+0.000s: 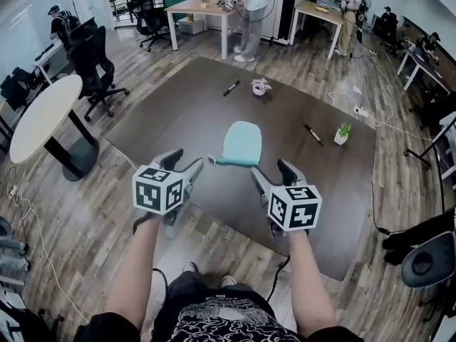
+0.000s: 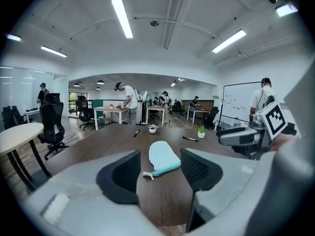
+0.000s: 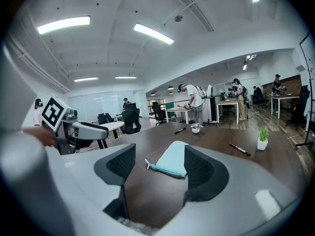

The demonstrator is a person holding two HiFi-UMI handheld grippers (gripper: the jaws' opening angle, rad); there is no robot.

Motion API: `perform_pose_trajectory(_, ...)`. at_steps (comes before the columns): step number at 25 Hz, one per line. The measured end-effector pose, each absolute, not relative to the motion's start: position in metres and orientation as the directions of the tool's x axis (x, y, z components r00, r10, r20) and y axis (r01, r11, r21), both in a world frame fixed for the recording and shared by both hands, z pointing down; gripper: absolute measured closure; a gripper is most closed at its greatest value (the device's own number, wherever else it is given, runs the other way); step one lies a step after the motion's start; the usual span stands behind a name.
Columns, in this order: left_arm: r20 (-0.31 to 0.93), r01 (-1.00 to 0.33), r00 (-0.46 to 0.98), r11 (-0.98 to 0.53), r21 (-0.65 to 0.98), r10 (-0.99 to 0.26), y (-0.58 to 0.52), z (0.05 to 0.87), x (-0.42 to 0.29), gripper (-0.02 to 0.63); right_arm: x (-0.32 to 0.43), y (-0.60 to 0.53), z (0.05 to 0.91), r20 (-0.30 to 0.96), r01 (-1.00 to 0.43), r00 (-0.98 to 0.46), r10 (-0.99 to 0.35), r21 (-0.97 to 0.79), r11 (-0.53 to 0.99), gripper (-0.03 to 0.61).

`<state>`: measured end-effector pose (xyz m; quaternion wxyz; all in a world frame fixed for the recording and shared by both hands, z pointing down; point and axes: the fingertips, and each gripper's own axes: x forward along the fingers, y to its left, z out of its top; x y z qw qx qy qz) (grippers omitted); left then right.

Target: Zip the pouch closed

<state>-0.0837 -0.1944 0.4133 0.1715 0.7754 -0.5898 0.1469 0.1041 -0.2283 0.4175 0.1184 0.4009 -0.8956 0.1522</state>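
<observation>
**Both grippers open, pouch just ahead**

Your left gripper (image 1: pixel 187 161) and right gripper (image 1: pixel 269 169) hover over the near part of the dark table (image 1: pixel 171 120). The jaws of each are spread wide with nothing between them. The light blue pouch (image 1: pixel 242 143) lies flat just beyond them, near the table's middle, touching neither. Its zipper edge faces you, and the zipper pull (image 1: pixel 211 160) sticks out at the left end. A small potted plant (image 1: pixel 343 132) stands far to the right.
</observation>
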Motion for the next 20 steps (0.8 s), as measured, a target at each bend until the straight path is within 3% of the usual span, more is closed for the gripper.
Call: perform_pose_trajectory(20, 0.428, -0.855, 0.507, -0.501, 0.136, -0.749, -0.310, 0.428, -0.122, 0.359, 0.065, -0.298, 0.420, 0.349, -0.899, -0.437, -0.829, -0.158, 0.407, 0.281)
